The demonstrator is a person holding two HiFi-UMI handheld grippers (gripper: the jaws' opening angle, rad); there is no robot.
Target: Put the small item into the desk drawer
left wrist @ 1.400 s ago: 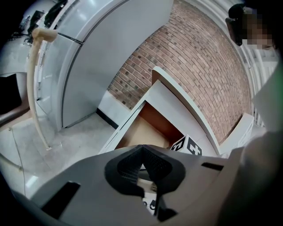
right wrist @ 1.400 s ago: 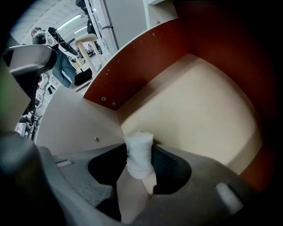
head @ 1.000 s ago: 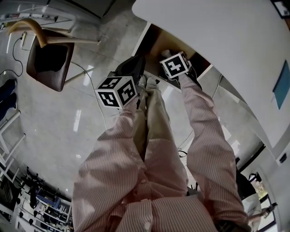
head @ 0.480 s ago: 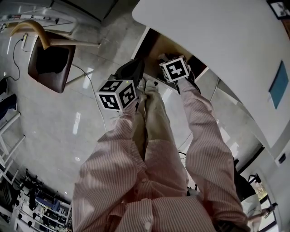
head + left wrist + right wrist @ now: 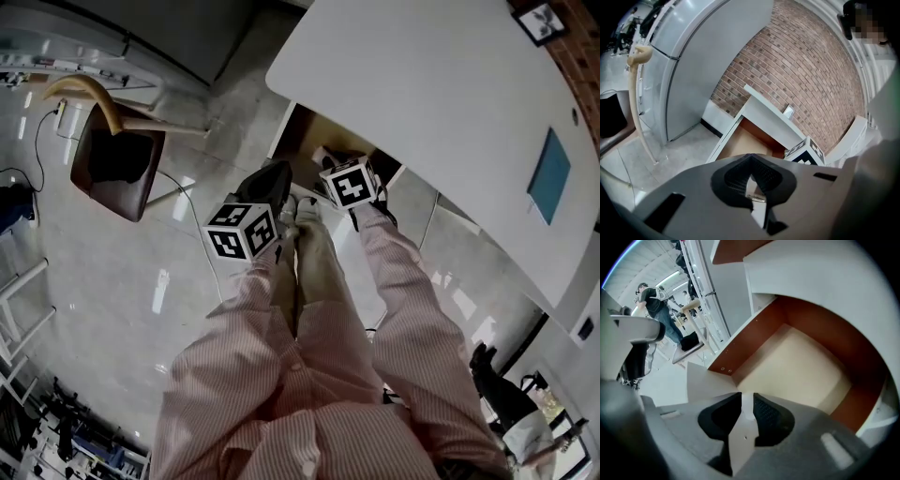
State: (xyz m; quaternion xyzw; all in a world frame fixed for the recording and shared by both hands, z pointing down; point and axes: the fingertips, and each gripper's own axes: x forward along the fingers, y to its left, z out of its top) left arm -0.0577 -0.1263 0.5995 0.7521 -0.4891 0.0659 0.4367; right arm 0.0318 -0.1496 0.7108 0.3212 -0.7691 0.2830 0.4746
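Right, the small item point(image 5: 756, 196): we read it as that pale sliver with a brassy edge pinched between the pads of the left gripper point(image 5: 750, 163). Its jaws are drawn together on it, and it is held short of the drawer point(image 5: 797, 371). The drawer stands pulled out under the desk point(image 5: 422, 112), its beige floor bare where we can see it. The right gripper point(image 5: 746, 398) hangs over that open box, jaws closing with nothing between them. So we judge the opening done and the placing in hand; next we need the left claw carried over the drawer, lowered and parted. Our count: one item, one drawer, one desk, two grippers, one chair point(image 5: 117, 164) off to the side.
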